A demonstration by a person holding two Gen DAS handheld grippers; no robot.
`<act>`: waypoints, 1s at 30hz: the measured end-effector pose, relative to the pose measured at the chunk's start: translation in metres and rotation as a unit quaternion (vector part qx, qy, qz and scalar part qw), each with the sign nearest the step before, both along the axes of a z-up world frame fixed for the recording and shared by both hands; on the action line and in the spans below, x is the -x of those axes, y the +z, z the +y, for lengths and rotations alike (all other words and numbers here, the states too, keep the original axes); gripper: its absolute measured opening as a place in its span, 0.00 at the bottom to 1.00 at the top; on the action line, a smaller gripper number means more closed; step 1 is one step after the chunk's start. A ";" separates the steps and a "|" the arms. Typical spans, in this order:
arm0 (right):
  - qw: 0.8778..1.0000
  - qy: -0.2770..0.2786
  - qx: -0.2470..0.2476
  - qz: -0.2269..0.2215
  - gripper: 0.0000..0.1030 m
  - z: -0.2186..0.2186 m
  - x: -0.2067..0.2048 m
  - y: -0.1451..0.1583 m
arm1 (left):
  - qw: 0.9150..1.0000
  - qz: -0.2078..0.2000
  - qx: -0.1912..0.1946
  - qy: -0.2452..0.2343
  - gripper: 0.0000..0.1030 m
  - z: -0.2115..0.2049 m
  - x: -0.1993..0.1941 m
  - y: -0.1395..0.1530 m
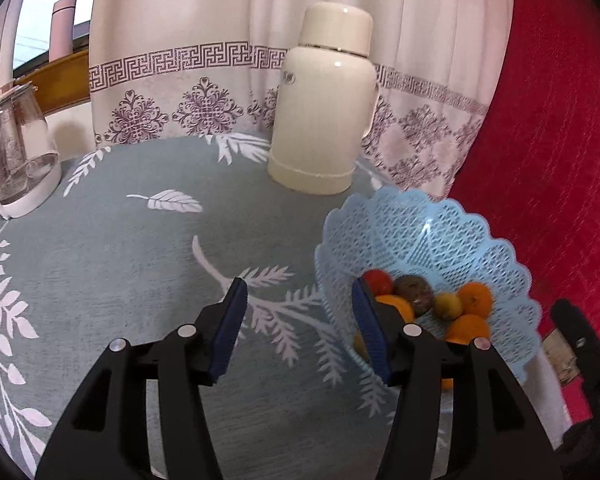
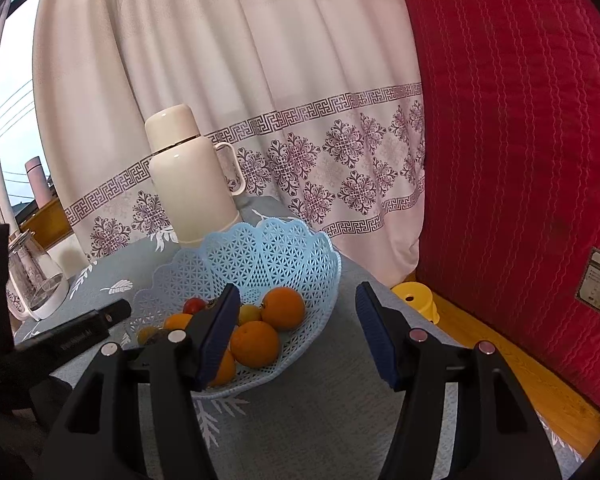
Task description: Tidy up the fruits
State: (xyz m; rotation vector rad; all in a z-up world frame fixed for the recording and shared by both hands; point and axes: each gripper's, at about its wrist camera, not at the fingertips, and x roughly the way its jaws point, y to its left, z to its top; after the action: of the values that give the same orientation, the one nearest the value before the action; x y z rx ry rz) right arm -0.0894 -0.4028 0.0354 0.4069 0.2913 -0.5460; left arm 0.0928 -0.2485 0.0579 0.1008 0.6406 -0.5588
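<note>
A light blue lattice fruit basket (image 1: pixel 452 232) (image 2: pixel 260 252) stands on the table at the right. It holds several fruits: oranges (image 1: pixel 475 299) (image 2: pixel 283 307), a red tomato (image 1: pixel 378 281) (image 2: pixel 194 305), a dark brownish fruit (image 1: pixel 414 290) and a small yellow-green fruit (image 1: pixel 447 306) (image 2: pixel 249 314). My left gripper (image 1: pixel 300 320) is open and empty, just left of the basket, its right finger in front of the basket's rim. My right gripper (image 2: pixel 298 328) is open and empty, in front of the basket's right side.
A cream thermos jug (image 1: pixel 324 112) (image 2: pixel 188 176) stands behind the basket. A glass kettle (image 1: pixel 16 156) (image 2: pixel 34 276) stands at the far left. The table has a grey leaf-print cloth (image 1: pixel 140 264). A red quilted cushion (image 2: pixel 520 140) is at the right; a yellow stool (image 2: pixel 416 296) stands below.
</note>
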 end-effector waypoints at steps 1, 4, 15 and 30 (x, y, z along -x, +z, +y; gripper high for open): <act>1.000 0.000 0.000 -0.001 0.59 0.000 0.001 0.000 | 1.000 -0.004 -0.007 0.001 0.55 -0.001 0.001 -0.001; 1.000 0.000 0.000 -0.001 0.59 0.000 0.001 0.000 | 1.000 -0.008 -0.020 0.002 0.60 -0.004 0.001 -0.005; 1.000 0.000 0.001 -0.002 0.59 0.001 0.002 0.000 | 0.999 -0.003 -0.035 0.008 0.60 -0.009 0.003 -0.016; 1.000 -0.002 0.001 0.001 0.68 0.000 -0.001 0.000 | 0.998 -0.019 -0.030 0.045 0.90 0.011 0.024 -0.008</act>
State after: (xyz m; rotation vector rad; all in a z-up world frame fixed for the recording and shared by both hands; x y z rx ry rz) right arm -0.0889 -0.4025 0.0354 0.4039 0.2923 -0.5501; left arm 0.0687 -0.2376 0.0498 0.1372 0.6227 -0.4495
